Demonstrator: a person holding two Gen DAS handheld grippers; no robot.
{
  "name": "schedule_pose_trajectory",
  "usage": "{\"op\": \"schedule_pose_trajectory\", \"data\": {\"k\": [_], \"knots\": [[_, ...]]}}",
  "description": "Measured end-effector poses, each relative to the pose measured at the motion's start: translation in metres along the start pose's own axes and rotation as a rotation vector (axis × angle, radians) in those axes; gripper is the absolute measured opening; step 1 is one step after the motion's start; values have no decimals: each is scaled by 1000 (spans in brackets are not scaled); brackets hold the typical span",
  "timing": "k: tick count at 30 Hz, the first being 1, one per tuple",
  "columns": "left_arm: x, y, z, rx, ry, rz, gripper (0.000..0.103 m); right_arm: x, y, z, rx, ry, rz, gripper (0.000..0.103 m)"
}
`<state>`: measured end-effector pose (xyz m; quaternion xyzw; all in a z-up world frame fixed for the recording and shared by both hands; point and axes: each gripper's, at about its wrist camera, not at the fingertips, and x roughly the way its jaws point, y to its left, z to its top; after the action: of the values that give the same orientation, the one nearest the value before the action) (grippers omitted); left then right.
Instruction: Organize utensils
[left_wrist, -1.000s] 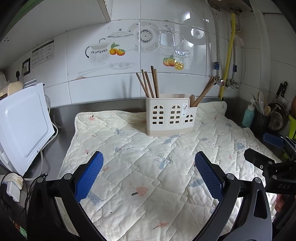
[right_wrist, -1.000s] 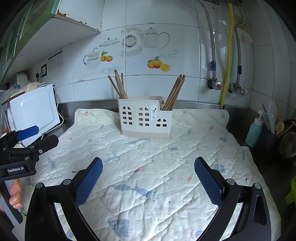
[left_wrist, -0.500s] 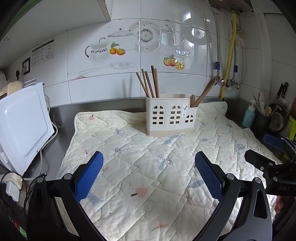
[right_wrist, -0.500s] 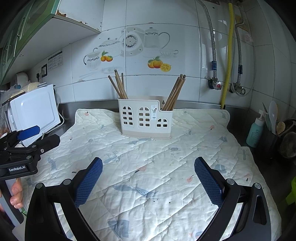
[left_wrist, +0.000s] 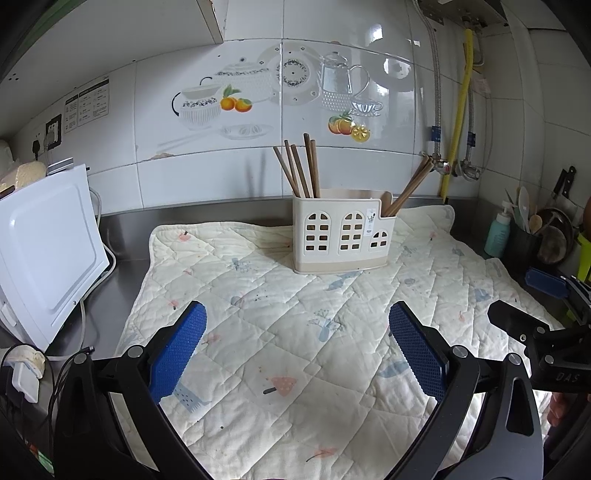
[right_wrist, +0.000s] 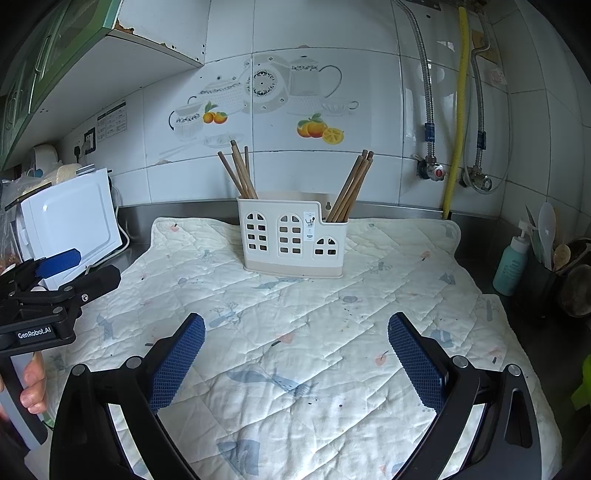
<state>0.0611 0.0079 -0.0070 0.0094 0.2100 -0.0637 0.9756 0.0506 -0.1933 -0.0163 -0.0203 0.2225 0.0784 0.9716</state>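
A cream utensil holder (left_wrist: 341, 236) with arched cut-outs stands upright at the back of a quilted mat (left_wrist: 295, 332); it also shows in the right wrist view (right_wrist: 293, 240). Several brown chopsticks (left_wrist: 301, 168) stand in its left compartment and several more (left_wrist: 410, 188) lean in its right one. My left gripper (left_wrist: 295, 350) is open and empty, above the mat in front of the holder. My right gripper (right_wrist: 295, 354) is also open and empty, at about the same distance. Each gripper shows at the edge of the other's view.
A white appliance (left_wrist: 44, 243) with cables stands at the left on the steel counter. At the right are a teal pump bottle (right_wrist: 515, 264) and a dark pot of spoons (right_wrist: 546, 273). Pipes and a yellow hose (right_wrist: 458, 110) run down the tiled wall.
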Motion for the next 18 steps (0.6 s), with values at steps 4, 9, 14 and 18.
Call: {"op": "schedule_pose_trajectory", "data": {"k": [4, 9, 14, 18], "knots": [[0, 0, 1, -2, 0, -1, 98, 0, 1, 1, 0, -1, -1, 96], [0, 0, 1, -1, 0, 2, 98, 0, 1, 2, 0, -2, 2, 96], [2, 0, 0, -6, 1, 2, 98, 0, 0, 1, -2, -3, -3, 96], [2, 0, -1, -5, 3, 2, 98, 0, 0, 1, -2, -3, -1, 96]]}}
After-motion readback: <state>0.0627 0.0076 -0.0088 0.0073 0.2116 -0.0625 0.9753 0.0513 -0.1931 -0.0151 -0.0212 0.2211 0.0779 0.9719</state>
